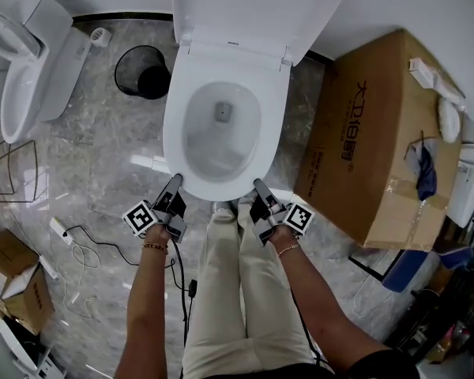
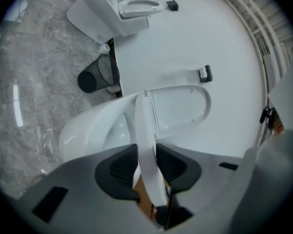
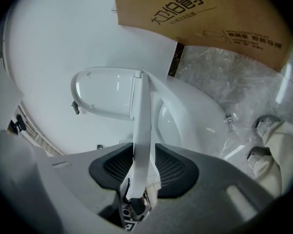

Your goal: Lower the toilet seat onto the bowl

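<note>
Jaws of left gripper (image 1: 172,189) and right gripper (image 1: 261,192) both pinch the front edge of the thin white plastic toilet seat (image 1: 174,136) at lower centre. It stretches away to its hinge, white ceramic bowl (image 1: 221,152) close beneath, white lid (image 1: 253,10) upright behind.

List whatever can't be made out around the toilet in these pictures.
Gap under the seat: head view looks straight down, and the seat itself covers it.
Lid top: head view, cut off by the upper edge.
Bin contents: head view, too dark and small.
Tips of the left gripper and right gripper: head view, tucked at the seat's front edge.
</note>
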`<state>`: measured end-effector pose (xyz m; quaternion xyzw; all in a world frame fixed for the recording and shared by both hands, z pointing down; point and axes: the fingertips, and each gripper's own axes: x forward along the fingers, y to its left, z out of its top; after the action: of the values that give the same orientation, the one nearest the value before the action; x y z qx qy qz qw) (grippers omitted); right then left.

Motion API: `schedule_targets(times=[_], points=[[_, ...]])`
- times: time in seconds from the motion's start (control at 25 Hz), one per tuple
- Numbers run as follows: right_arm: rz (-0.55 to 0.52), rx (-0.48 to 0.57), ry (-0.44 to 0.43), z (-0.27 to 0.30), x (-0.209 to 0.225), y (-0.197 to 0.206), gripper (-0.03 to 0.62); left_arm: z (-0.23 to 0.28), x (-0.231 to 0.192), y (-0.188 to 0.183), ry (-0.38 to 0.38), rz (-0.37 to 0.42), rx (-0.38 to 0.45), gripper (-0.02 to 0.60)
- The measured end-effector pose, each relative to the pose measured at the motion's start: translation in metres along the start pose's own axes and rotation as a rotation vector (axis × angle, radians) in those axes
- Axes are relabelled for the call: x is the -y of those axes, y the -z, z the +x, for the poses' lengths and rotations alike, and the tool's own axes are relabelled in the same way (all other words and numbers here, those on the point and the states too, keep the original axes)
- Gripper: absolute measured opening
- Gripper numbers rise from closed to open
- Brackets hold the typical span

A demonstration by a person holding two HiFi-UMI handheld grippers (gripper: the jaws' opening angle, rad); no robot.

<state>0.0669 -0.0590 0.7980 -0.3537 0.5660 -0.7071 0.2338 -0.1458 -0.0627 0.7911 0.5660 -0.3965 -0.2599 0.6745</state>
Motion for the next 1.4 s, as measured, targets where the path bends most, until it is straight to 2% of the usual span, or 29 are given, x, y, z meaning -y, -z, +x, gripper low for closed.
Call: schedule_targets(times=[0.2, 0.32, 0.48, 0.68, 0.8, 0.88, 0.96, 1.04, 1.24, 1.4], points=[[0.013, 0.03, 0.032, -0.004, 0.015, -0.002, 0.143, 0.004, -0.013, 0.001, -0.02, -0.001, -0.004, 0.11], [-0.001, 0.036, 0.042, -0.005, 0.022, -0.002, 0.106, 0.006, -0.02, 0.003, -0.028, -0.002, 0.002, 0.11], [0.004, 0.042, 0.05, -0.002, 0.031, -0.003, 0.105, 0.005, -0.037, -0.001, -0.07, 0.057, 0.0, 0.112], [-0.01, 0.032, 0.065, -0.001, 0.041, -0.003, 0.105, 0.011, -0.037, 0.004, -0.038, 0.012, -0.02, 0.115], [-0.025, 0.034, 0.075, 0.002, 0.046, -0.003, 0.105, 0.011, -0.047, 0.002, -0.071, 0.058, -0.045, 0.121], [-0.019, 0.039, 0.086, 0.002, 0.05, -0.003, 0.106, 0.006, -0.062, -0.003, -0.143, 0.135, -0.071, 0.124], [-0.012, 0.047, 0.125, 0.0, 0.06, -0.003, 0.105, 0.002, -0.078, -0.008, -0.22, 0.216, -0.096, 0.126], [-0.013, 0.052, 0.188, -0.004, 0.073, -0.004, 0.106, 0.001, -0.084, -0.008, -0.254, 0.244, -0.104, 0.129], [-0.049, 0.041, 0.26, -0.006, 0.081, -0.003, 0.107, -0.009, -0.094, -0.015, -0.338, 0.31, -0.084, 0.164], [-0.078, 0.042, 0.323, -0.022, 0.087, -0.008, 0.109, -0.028, -0.098, -0.022, -0.439, 0.405, -0.03, 0.174]])
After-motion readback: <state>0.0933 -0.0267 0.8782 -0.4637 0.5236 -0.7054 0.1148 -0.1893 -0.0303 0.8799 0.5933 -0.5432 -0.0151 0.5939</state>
